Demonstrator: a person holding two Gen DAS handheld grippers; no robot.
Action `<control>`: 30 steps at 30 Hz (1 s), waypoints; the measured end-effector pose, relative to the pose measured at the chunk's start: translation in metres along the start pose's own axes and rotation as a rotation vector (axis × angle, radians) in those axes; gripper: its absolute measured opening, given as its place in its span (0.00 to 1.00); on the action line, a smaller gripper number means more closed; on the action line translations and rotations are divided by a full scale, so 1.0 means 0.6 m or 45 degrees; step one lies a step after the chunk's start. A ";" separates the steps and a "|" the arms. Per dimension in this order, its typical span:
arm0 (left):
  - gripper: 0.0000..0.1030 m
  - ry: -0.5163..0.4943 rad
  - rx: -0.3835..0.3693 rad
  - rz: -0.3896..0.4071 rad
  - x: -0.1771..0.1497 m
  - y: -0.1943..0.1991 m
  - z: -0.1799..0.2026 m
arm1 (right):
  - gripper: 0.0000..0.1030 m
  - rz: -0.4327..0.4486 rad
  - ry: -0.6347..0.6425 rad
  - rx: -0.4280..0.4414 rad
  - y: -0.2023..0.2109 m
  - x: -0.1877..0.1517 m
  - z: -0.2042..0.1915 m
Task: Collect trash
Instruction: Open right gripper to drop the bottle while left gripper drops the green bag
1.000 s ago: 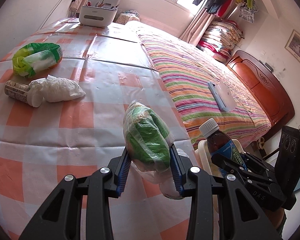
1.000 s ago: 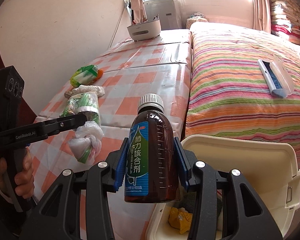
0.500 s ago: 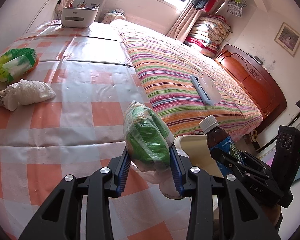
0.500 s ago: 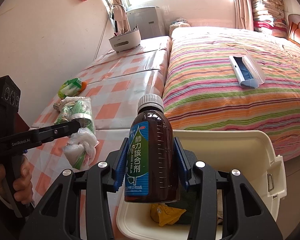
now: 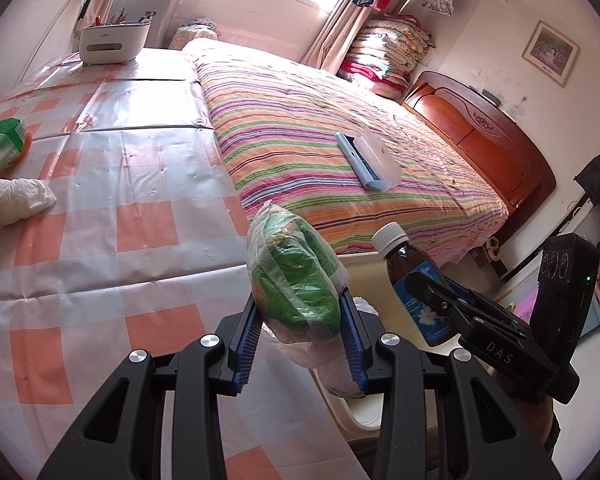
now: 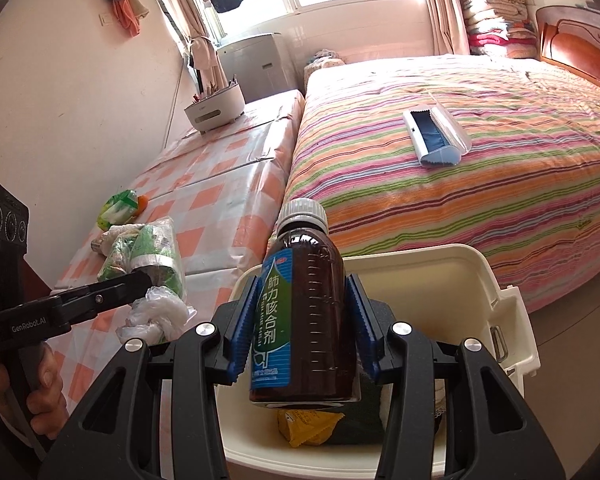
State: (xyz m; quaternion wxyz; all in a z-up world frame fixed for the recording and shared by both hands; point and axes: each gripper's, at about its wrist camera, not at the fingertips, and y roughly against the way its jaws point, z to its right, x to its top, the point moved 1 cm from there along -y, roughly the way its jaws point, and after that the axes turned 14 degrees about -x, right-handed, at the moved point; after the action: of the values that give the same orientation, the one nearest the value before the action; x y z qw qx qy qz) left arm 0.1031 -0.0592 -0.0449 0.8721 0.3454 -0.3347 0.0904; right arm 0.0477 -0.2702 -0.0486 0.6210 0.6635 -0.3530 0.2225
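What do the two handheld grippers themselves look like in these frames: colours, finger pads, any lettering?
Both are matte black plastic with angular cut-out arms and silver round screw heads. The left gripper and right gripper carry blue ribbed finger pads. Seen from the side, the left one reads "GenRobot.AI" in white, the right one "DAS". Each has a black boxy handle block with three round ports; the right one's shows a small green light.

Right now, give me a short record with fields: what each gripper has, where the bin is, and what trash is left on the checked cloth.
left gripper: shut on the clear plastic bag of green waste, over the edge of the orange-checked cloth
right gripper: jaws opening around the brown glass bottle with a blue-green label, above the bin
bin: cream plastic bin, lid up, beside the striped bed; a yellow wrapper lies inside
left on cloth: green wrapper, crumpled white tissue
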 end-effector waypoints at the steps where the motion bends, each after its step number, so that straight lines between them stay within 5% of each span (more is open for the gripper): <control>1: 0.35 -0.006 -0.002 -0.003 0.000 -0.002 0.004 | 0.43 0.010 -0.014 -0.002 0.003 0.000 0.004; 30: 0.38 -0.138 -0.035 -0.111 -0.015 -0.066 0.062 | 0.47 0.141 -0.207 -0.014 0.034 0.008 0.056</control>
State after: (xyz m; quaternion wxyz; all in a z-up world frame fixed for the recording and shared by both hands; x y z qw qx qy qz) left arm 0.0922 -0.1127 -0.0526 0.8605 0.3520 -0.3672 0.0289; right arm 0.0309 -0.3034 -0.0356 0.5808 0.6554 -0.4396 0.1999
